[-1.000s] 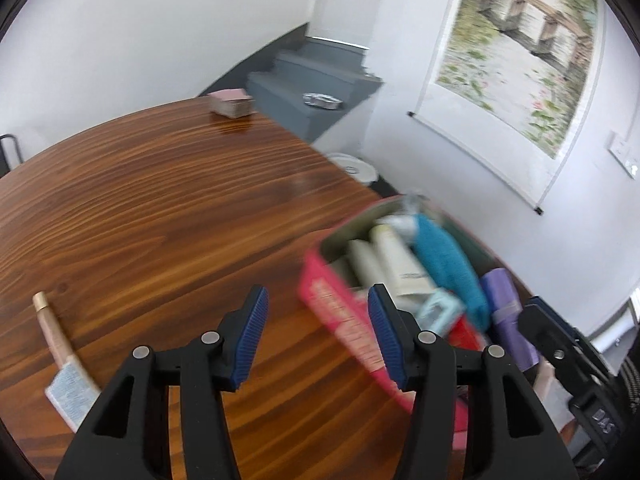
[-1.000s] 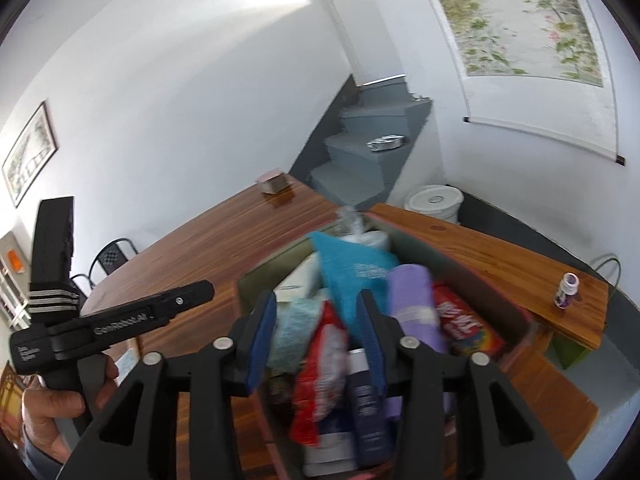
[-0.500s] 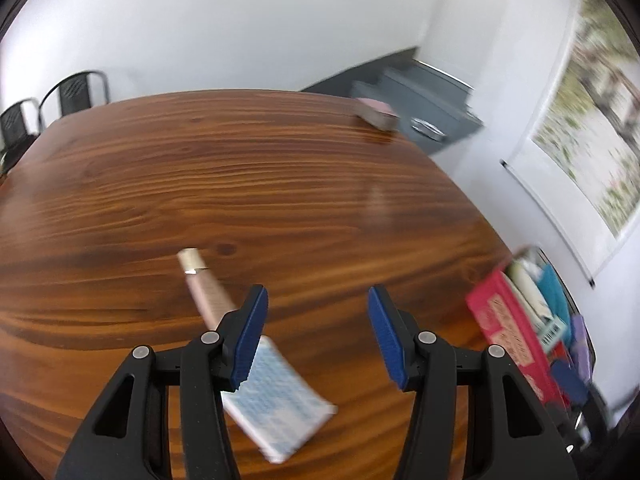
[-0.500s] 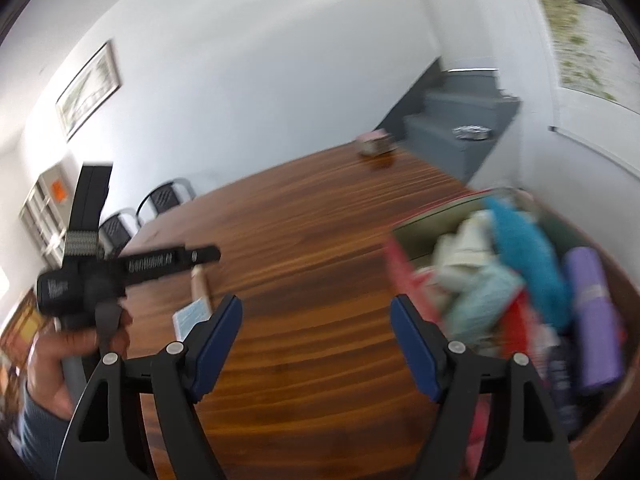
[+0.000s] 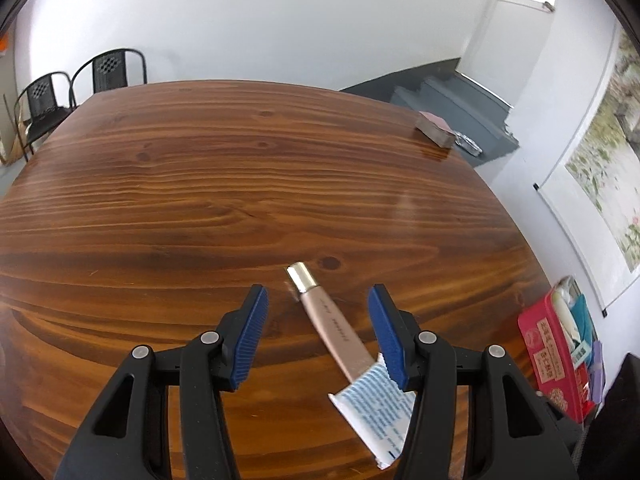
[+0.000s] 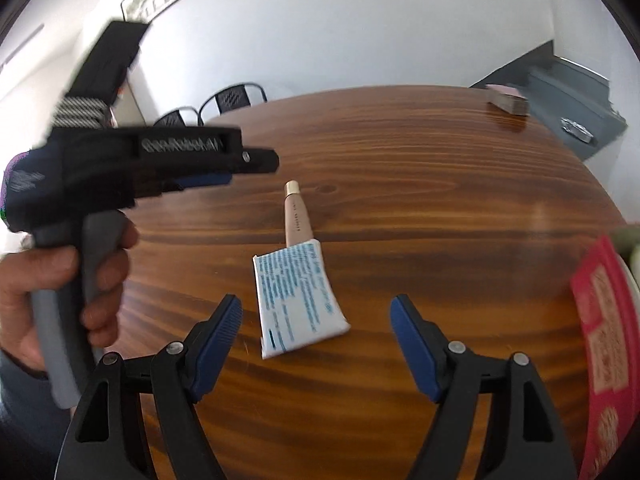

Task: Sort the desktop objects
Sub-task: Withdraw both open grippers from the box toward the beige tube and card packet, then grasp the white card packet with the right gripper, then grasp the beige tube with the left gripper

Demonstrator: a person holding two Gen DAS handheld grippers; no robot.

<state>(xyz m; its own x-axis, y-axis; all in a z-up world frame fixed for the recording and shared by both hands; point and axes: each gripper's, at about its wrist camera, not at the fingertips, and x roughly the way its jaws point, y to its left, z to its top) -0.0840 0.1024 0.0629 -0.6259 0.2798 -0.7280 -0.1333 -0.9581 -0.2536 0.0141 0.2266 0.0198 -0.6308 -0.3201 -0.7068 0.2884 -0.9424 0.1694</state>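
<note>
White walls ring a round wooden table [image 5: 200, 184] with strong grain. Left wrist view, left to right: two black metal chairs [image 5: 76, 92] at 10 o'clock beyond the table edge; left gripper [image 5: 318, 322] low centre, jaws wide apart, nothing between the pads but bare wood and the tube. Pink-gold tube [image 5: 332, 324] lies flat, metallic cap toward 12 o'clock, body slanting down toward 5 o'clock, closer to the right-hand finger than the left. White packet with blue print [image 5: 374, 404] lies at the tube's lower end, partly hidden behind that same finger; touching or overlapping the tube, cannot tell which. Small flat box [image 5: 434, 130] sits near the table's far rim at 1 o'clock, grey steps [image 5: 460, 108] behind it. Red box [image 5: 554, 350] of assorted items at 4 o'clock by the table edge, well apart from the tube. Right wrist view, left to right: a hand [image 6: 60, 292] grips the left gripper's grey handle at 9 o'clock, blurred; right gripper [image 6: 316, 328] low centre, jaws spread wide, holding nothing. Packet lies between and just ahead of its fingertips, nearer the left-hand one; tube extends from it toward 12 o'clock. Red box edge at 3 o'clock, blurred.
</note>
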